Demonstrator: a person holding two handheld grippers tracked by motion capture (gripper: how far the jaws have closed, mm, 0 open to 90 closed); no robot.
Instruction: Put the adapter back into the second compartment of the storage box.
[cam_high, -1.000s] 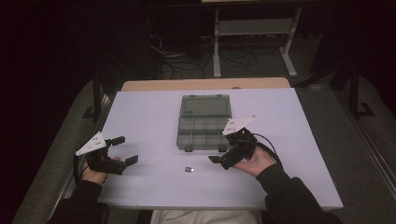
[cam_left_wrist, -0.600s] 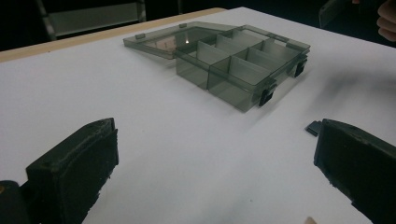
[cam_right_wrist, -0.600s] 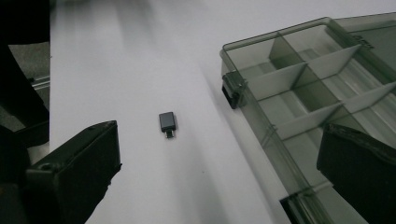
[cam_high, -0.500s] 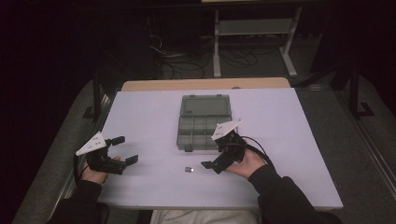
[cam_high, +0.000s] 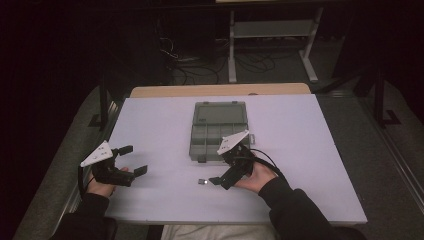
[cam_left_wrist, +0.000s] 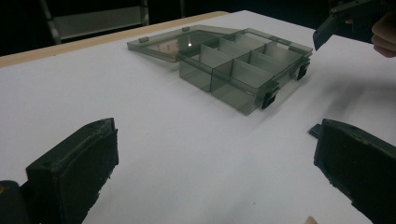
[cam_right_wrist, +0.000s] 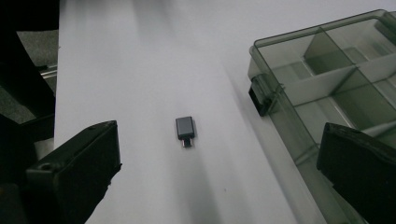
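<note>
A small grey adapter (cam_right_wrist: 185, 128) lies flat on the white table (cam_high: 160, 130), just in front of the box; it is also seen in the high view (cam_high: 201, 182). The smoky clear compartment box (cam_high: 219, 131) stands with its lid folded back and its compartments look bare (cam_left_wrist: 243, 60). My right gripper (cam_high: 222, 167) hovers open over the adapter, its jaws set wide to either side of it (cam_right_wrist: 215, 172), touching nothing. My left gripper (cam_high: 133, 160) rests open near the table's left front, pointing at the box (cam_left_wrist: 215, 177). The adapter's corner (cam_left_wrist: 315, 130) peeks past its right jaw.
The box's front latches (cam_right_wrist: 259, 95) hang close to the adapter's right in the right gripper view. A wooden strip (cam_high: 220, 90) edges the table's far side. Dark floor with cables and a metal frame (cam_high: 270, 35) lies beyond.
My right gripper has swung left from the box's front right corner, ending above the adapter. The left gripper and the box have stayed put.
</note>
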